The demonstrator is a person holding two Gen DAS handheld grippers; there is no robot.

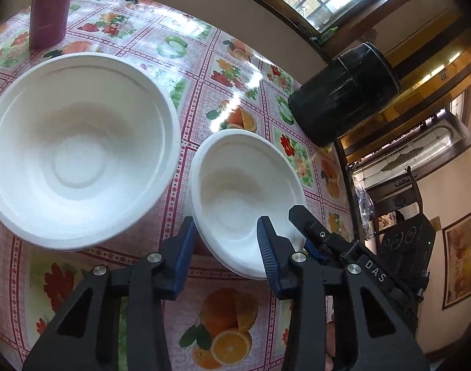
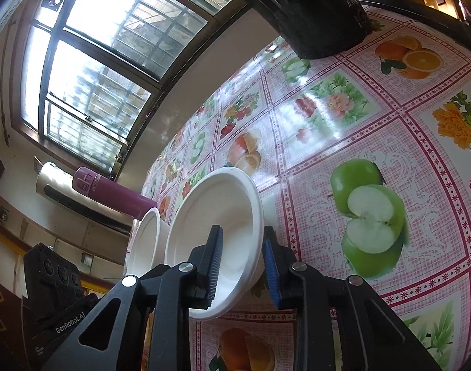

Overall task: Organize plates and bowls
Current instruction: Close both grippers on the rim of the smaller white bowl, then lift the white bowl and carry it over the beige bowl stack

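Pinching the far side wall of the small bowl (image 2: 210,216), the right gripper (image 2: 243,262) has one finger inside the cup and the other against the outside of the rim, with little or no gap left. The left gripper (image 1: 226,247) straddles the near edge of the same bowl the same way, one finger outside and one inside. Its jaws stand partly closed, but I cannot tell whether the pads actually press on the wall.

The bowl sits on the table (image 1: 229,71) close to its near edge and looks tipped, not flat. It is just beside the big bowl (image 1: 77,145), the two rims close but apart.

The main risk, as I judge it, comes from two grips on one light, thin-walled bowl:
- If the hands pull slightly apart or twist against each other, the wall could buckle or crease.
- The rim could also pop out of the looser grip, probably the left.
- A one-sided hold would let the bowl swing and tip further.

Squeezing harder to prevent that could dent the soft rim.

Carrying the small bowl toward the big one brings another risk. A low pass could clip the big bowl's rim and push it across the glossy cloth toward the purple flask (image 2: 111,196). Dropping it in while still tilted could leave it wedged crooked instead of nested. The black can (image 1: 343,92) stands well apart and seems out of the way.
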